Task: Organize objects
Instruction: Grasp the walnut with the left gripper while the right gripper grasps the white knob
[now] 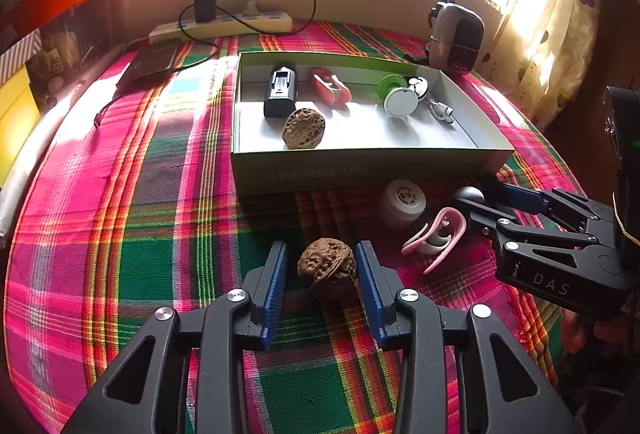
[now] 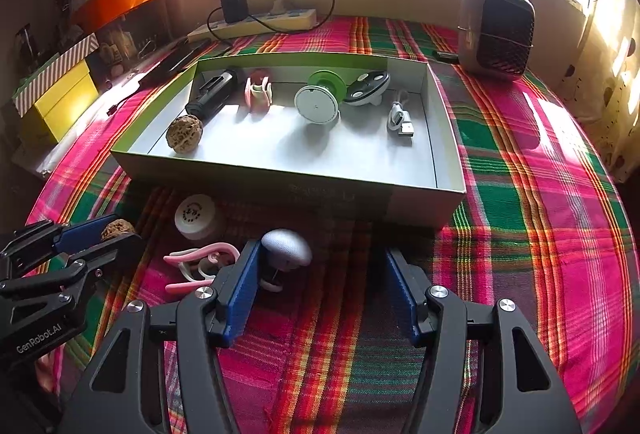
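A brown walnut [image 1: 328, 266] lies between the blue pads of my left gripper [image 1: 322, 248], which is shut on it just over the plaid cloth. The right wrist view shows that walnut [image 2: 116, 230] at the left gripper's [image 2: 120, 232] tips. My right gripper [image 2: 323, 250] stands open, a grey rounded object [image 2: 286, 248] against its left pad and a wide gap to the other pad. A pink-and-white clip [image 2: 192, 268] and a white cap [image 2: 198, 218] lie beside it. The open box [image 1: 360, 169] holds another walnut [image 1: 303, 127], a black device [image 1: 280, 91], a red clip, discs and a cable.
A grey heater-like device [image 2: 498, 29] stands at the back right. A power strip with a black charger [image 2: 256, 19] lies along the far wall. A dark flat slab [image 1: 150, 63] lies left of the box. Yellow and orange boxes [image 2: 64, 101] sit beyond the left edge.
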Demonstrator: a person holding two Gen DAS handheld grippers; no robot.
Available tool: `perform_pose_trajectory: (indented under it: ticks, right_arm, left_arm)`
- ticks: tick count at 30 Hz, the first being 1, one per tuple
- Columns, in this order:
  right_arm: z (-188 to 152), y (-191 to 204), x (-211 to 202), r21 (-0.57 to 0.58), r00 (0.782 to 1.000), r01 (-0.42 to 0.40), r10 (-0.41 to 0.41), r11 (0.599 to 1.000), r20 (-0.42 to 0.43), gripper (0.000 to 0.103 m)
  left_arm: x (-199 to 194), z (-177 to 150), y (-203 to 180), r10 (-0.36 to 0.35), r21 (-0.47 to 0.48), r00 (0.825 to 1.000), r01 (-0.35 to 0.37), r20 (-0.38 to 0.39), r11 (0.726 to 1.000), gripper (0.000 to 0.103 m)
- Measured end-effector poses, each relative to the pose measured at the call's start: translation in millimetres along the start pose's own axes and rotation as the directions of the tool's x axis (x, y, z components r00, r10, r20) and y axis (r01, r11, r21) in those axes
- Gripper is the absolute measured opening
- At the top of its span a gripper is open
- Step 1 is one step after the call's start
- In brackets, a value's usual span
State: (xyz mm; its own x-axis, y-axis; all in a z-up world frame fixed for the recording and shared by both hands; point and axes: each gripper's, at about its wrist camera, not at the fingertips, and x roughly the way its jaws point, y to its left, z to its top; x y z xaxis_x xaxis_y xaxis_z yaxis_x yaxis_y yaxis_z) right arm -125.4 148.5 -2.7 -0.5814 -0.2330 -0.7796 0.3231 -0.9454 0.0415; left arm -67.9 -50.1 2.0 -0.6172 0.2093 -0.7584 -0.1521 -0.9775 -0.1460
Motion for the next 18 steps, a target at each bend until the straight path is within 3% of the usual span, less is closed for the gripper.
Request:
perform_pose_trajectory:
  ticks: [2,5,8,13,18]
  right_arm:
    - [-0.6,0.6,-0.8,-0.006,1.0,-0.001,0.001,1.0,0.002,0.048]
    - [-1.0,1.9,-1.5,-0.014,1.0,-0.003,0.003,1.0,0.004,0.043]
    - [-1.3,3.2,-1.9,-0.019,1.0,-0.003,0.003,1.0,0.005,0.034]
    - [-1.9,5.3,-1.9,-0.029,1.0,-0.022,0.022,0.999,0.006,0.026]
    - [-2.0,5.3,-1.5,-0.025,1.0,-0.025,0.025,0.999,0.007,0.026]
  left_arm:
    - [0.0,0.0,0.0,0.001,0.001,1.0,-0.001,0.0,1.0,0.034]
    - [-0.1,0.0,0.4,0.001,0.002,1.0,-0.001,0.0,1.0,0.034]
    - [-0.1,0.0,0.5,0.011,0.001,1.0,-0.011,0.0,1.0,0.028]
    - [-0.2,0.0,2.4,0.008,0.0,1.0,-0.008,0.004,1.0,0.027]
    - [0.0,0.0,2.0,0.01,0.003,1.0,-0.01,0.005,1.0,0.027]
